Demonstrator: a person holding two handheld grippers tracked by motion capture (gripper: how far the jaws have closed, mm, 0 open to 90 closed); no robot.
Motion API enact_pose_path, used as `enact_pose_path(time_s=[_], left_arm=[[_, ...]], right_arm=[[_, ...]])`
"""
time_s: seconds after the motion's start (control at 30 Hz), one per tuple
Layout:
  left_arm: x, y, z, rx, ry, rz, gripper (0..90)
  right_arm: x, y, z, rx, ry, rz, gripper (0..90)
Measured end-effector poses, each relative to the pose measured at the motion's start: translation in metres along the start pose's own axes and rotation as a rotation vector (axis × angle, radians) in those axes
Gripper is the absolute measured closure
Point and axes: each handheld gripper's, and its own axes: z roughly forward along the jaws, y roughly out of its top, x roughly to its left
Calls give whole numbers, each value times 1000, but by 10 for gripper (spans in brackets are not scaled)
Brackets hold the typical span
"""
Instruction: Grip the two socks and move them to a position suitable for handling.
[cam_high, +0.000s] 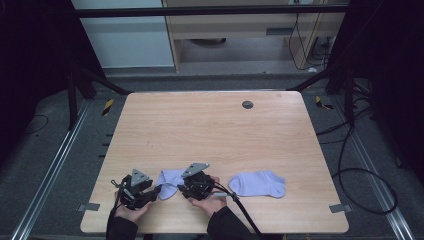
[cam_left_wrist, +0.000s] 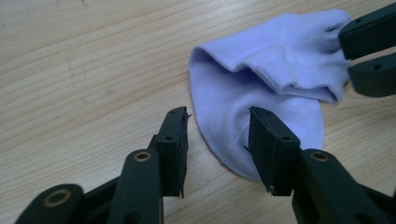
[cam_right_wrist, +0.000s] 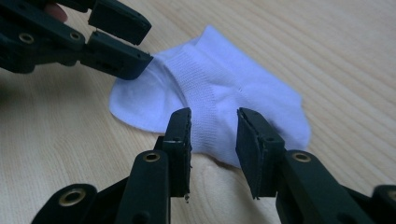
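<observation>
Now both grippers flank the near pale lilac sock (cam_high: 169, 181) at the table's (cam_high: 210, 125) front edge: left gripper (cam_high: 156, 190) and right gripper (cam_high: 180, 189) stand apart, jaws straddling its edges, nothing clamped.

Both claws (cam_high: 159, 189) (cam_high: 181, 189) low (half open).

A light wooden table (cam_high: 215, 135) with rounded corners stands on a grey carpeted floor (cam_high: 45, 165), a small dark round cap (cam_high: 247, 104) set into its far side. Two pale lilac ankle socks lie directly on the wood near the front edge. One sock (cam_high: 257, 183) rests flat towards the right, stretched out lengthwise. The other sock (cam_high: 169, 181), left of it and well apart, lies crumpled with its cuff folded over, seen close in the left gripper view (cam_left_wrist: 261, 93) and the right gripper view (cam_right_wrist: 210, 88).
</observation>
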Motion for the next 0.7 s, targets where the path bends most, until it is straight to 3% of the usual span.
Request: enact_pose_path(time_s=[0.2, 0.33, 0.53, 0.63, 0.7], left_arm=[[0, 0, 3, 25, -24, -15, 693], [0, 0, 4, 32, -35, -11, 752], [-2, 1, 4, 34, -43, -3, 844], [-1, 2, 3, 35, -46, -1, 849], [-1, 2, 3, 36, -47, 1, 852]], right_arm=[[5, -1, 11, 24, -8, -26, 696], [5, -1, 13, 27, -11, -38, 764], [5, 1, 11, 40, -6, -12, 839], [3, 2, 6, 11, 5, 3, 841], [-2, 8, -5, -52, 9, 33, 841]])
